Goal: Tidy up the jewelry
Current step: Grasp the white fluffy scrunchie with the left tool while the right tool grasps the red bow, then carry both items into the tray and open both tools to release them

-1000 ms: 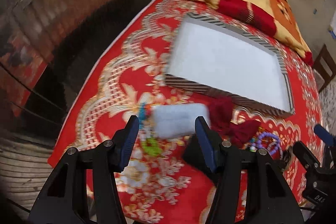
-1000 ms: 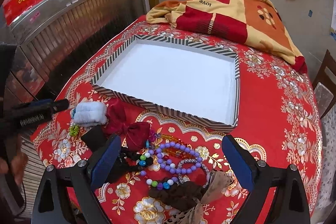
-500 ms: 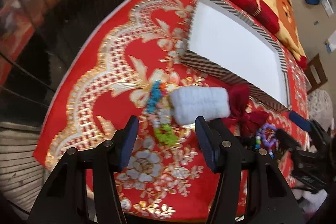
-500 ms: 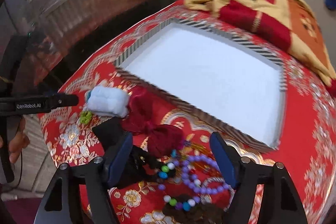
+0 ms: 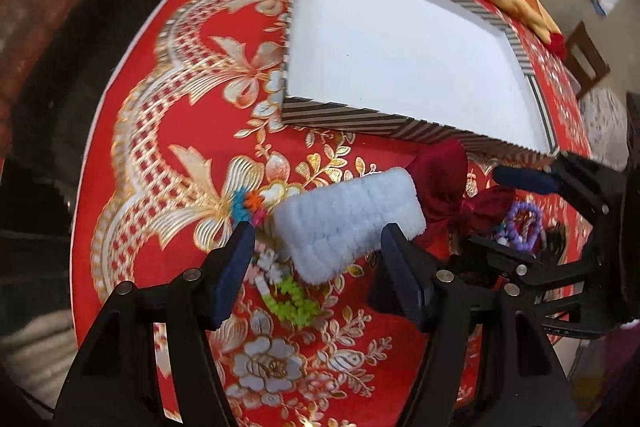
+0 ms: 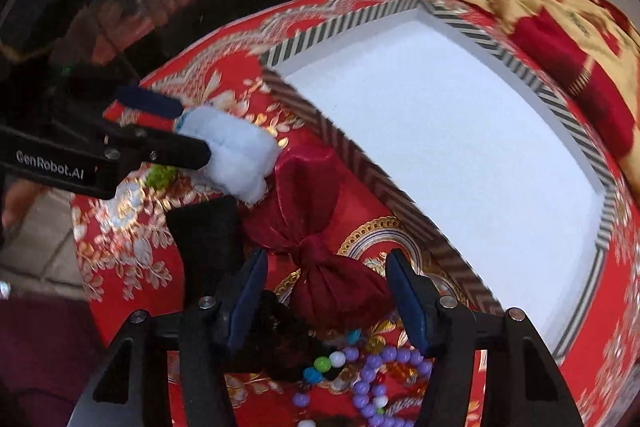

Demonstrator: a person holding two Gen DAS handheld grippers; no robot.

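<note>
Tray with striped rim sits beyond both sets of fingers; its white floor is bare, so by my reading nothing has been sorted into it yet.

Left gripper: jaws opening, pointed steeply down. The pale blue fuzzy scrunchie lies between the fingertips, nearer the right-hand finger; pads not pressing on it, so no grasp. A green fuzzy ring lies under the gap, and a small multicoloured piece is just past the left-hand fingertip.

Right gripper: jaws closing. The dark red bow has its knot and lower lobe between the fingers; a gap shows at each pad, so not yet clenched. Purple bead bracelets lie below the fingers, toward the camera.

Judgement: early stage. Both pick-ups in hand; every item is left to move.
</note>
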